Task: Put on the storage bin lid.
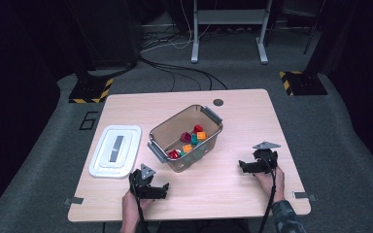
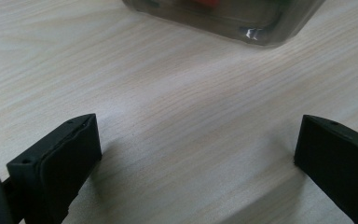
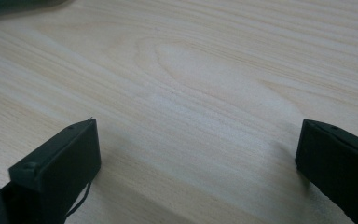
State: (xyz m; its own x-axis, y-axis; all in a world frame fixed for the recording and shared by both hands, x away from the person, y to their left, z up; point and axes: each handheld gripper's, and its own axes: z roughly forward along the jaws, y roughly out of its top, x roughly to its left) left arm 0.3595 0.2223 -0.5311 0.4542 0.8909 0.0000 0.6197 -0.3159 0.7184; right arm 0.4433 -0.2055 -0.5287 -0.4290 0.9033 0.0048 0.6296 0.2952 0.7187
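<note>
A clear plastic bin [image 1: 175, 127] with grey handles sits in the middle of the wooden table [image 1: 243, 111], holding several coloured blocks [image 1: 192, 140] in red, orange and teal. Its white lid [image 1: 115, 150] lies flat to the left of it. My left gripper [image 1: 163, 187] rests near the front edge, below the bin's near corner, open with bare wood between its jaws. The bin's lower corner [image 2: 256, 28] shows at the top of the left gripper view. My right gripper [image 1: 241, 165] lies at the front right, also open over bare table [image 3: 200, 93].
A dark round grommet [image 1: 218, 102] sits in the table near its far edge. Metal clips [image 1: 73, 200] stick out at the front corners. Cables and a stand's white legs [image 1: 228, 39] lie on the floor beyond the table.
</note>
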